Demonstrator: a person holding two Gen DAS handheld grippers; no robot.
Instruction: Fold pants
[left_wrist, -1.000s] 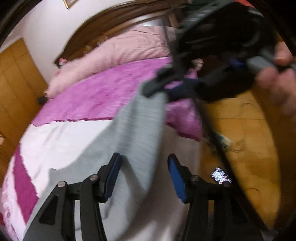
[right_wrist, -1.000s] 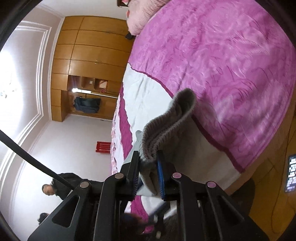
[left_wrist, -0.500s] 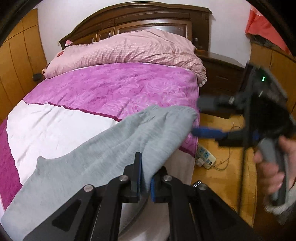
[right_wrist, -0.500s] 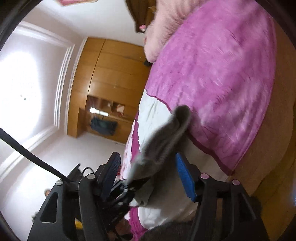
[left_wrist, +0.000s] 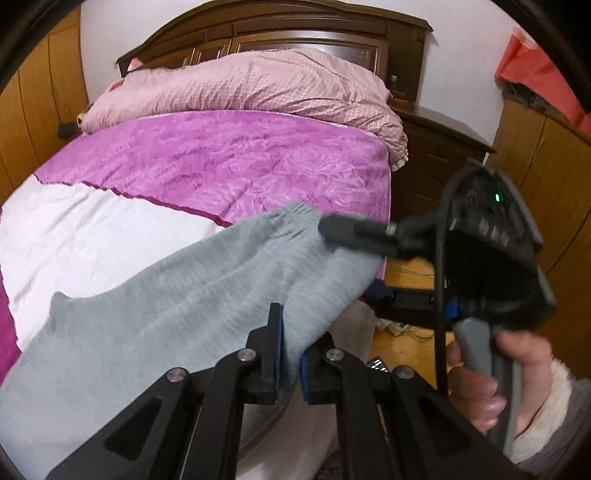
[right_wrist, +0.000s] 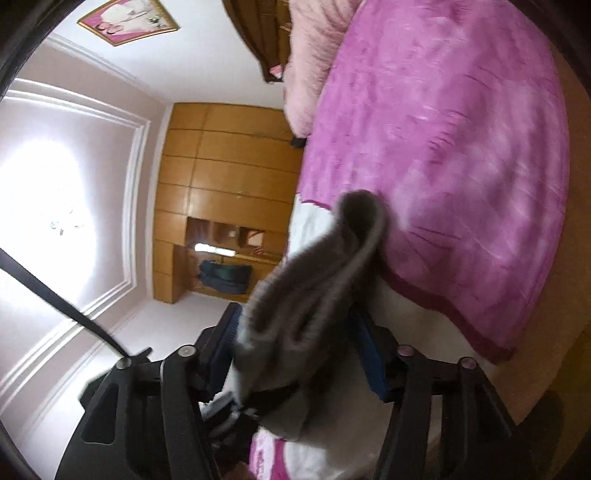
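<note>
Grey pants (left_wrist: 155, 310) lie across the purple and white bed cover (left_wrist: 221, 162), waistband toward the bed's right edge. My left gripper (left_wrist: 291, 354) is shut on the pants' waist edge. In the left wrist view my right gripper (left_wrist: 347, 258) stands at the waistband with its jaws apart, one finger above the cloth and one below. In the right wrist view the right gripper (right_wrist: 301, 350) is open, and the bunched grey waistband (right_wrist: 317, 273) sits loose between its blue pads (right_wrist: 369, 362).
A pink quilt (left_wrist: 251, 85) lies by the dark wooden headboard (left_wrist: 295, 33). A nightstand (left_wrist: 428, 155) stands right of the bed. Wooden floor with a power strip (left_wrist: 399, 326) lies below the bed edge. Wooden wardrobes (right_wrist: 221, 177) line the wall.
My left gripper closed on the pants' waist edge. My right gripper let go of the waistband and opened wide, staying around it.
</note>
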